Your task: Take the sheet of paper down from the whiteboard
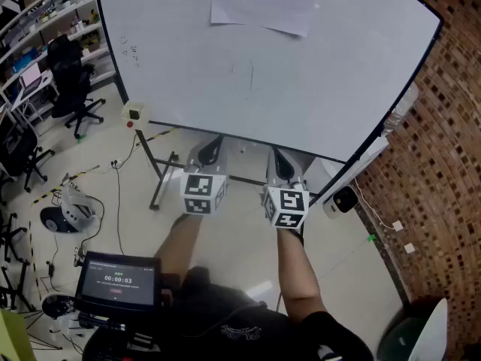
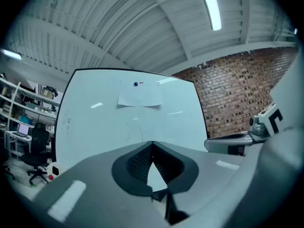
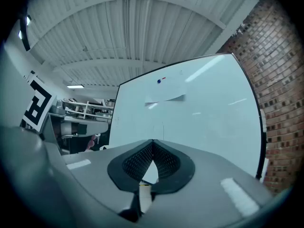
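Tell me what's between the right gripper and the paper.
Only bare whiteboard with a faint pen mark. The right gripper view shows it: the shut, empty right gripper points at the whiteboard, and the paper hangs higher up.

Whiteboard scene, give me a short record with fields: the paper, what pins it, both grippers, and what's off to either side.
whiteboard: upright on a stand, mostly bare, a few faint marks
sheet of paper: on the board, near its top edge
fastening: what looks like a small blue magnet at the sheet's top
left gripper: jaws shut, nothing between them, short of the board
right gripper: jaws shut, empty, beside the left one
right side: brick wall
left side: black office chair, shelves
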Demonstrator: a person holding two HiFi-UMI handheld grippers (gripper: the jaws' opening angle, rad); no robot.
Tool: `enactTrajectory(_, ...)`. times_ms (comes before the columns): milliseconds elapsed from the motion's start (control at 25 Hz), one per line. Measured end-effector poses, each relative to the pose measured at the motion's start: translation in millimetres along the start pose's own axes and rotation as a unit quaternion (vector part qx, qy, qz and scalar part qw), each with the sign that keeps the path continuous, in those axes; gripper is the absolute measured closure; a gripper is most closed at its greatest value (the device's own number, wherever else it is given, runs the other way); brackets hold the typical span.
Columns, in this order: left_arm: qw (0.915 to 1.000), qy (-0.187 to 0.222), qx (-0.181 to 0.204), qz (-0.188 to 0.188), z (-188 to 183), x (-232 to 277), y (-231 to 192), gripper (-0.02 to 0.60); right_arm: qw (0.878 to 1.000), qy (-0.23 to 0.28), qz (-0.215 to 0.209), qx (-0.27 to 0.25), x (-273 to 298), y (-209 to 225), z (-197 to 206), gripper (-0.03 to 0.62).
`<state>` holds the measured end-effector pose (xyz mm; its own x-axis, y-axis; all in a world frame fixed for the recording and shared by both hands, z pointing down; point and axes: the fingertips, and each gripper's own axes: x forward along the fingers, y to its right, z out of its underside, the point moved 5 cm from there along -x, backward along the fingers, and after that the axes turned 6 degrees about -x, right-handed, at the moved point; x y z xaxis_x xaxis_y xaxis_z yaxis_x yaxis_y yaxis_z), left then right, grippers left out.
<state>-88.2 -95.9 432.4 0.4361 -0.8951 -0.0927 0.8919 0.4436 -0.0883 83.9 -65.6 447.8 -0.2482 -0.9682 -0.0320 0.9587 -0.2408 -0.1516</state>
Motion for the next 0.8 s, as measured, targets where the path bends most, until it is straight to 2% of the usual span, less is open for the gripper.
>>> enactTrajectory(200,0.9997,0.021,0.012,0.005,-16.6,27.2,-14.8,0.583,1.000,0.018,0.009,-0.003,24.8,7.6,-10.7,0.582)
enactTrajectory(480,0.9977,0.055,0.022,0.034,-44.5,109.3,-43.4,0.583,0.999,0.032,0.032,-0.018,97.1,33.4,-26.3,0.582)
enactTrajectory(640,0.9941,0.087,0.033,0.056,-74.7,151.3,-58.5,0.583,0.998,0.042,0.045,-0.015,132.7,45.9,-39.2,0.580)
enactTrajectory(760,0.9870,0.116,0.084,0.073,-108.1,178.6,-59.9,0.581,0.997,0.055,0.053,-0.002,153.9,59.1,-47.9,0.580)
enactTrajectory(800,0.9839,0.119,0.109,0.077,-117.7,187.5,-58.5,0.547,0.997,0.060,0.054,0.003,159.2,63.2,-51.0,0.580)
